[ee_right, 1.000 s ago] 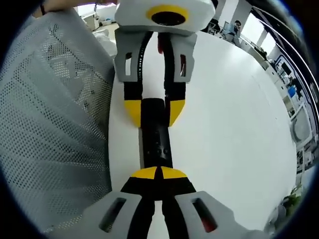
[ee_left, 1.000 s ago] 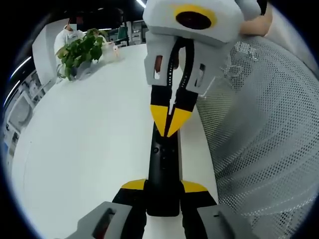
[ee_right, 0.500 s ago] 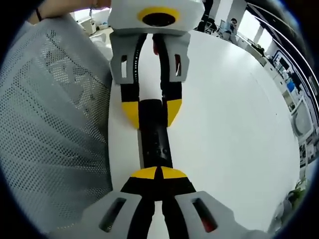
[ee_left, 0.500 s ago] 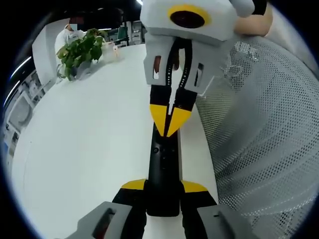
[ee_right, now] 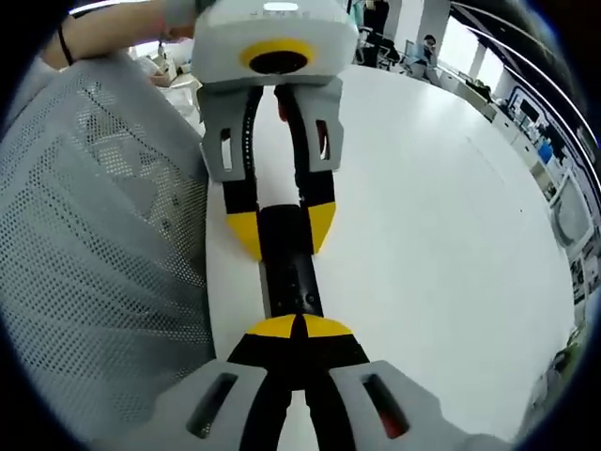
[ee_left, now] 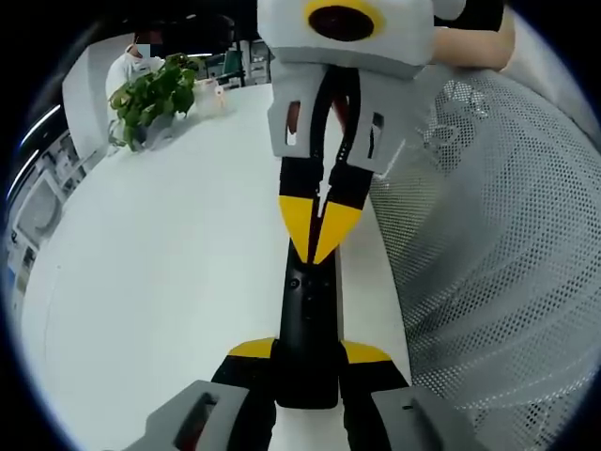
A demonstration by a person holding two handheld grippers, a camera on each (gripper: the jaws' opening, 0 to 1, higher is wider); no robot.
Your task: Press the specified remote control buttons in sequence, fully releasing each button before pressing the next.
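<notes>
**Remote pinned at one end, pressing tip poised over its face**

Remote control (ee_left: pixel 307 329), black and slim, lies flat on the white table (ee_left: pixel 160 282) beside a person in a grey mesh garment (ee_left: pixel 488 263). Its long axis runs straight from one gripper to the other. The left gripper (ee_left: pixel 307 362) clasps the near end across its width, one yellow-tipped jaw on each long edge. The right gripper (ee_left: pixel 319 240) comes at it from the far end with its jaws pinched together into a single point, nothing held between them.

That point hangs over the button face, above the small round buttons (ee_left: pixel 297 282) at the far half of the remote. So the right gripper is the presser and the left the anchor; the coming move, as I judge it, is a short travel along the remote's length and then straight down. Whether the tip is touching a button right now I cannot tell from either view.

In the left gripper view the closed tip and the buttons below it read plainly, and a potted plant (ee_left: pixel 150 99) stands at the table's far side. In the right gripper view, the right gripper (ee_right: pixel 299 329) covers the spot beneath its own tip, but the left gripper (ee_right: pixel 282 230) shows clearly, straddling the remote (ee_right: pixel 291 277).
</notes>
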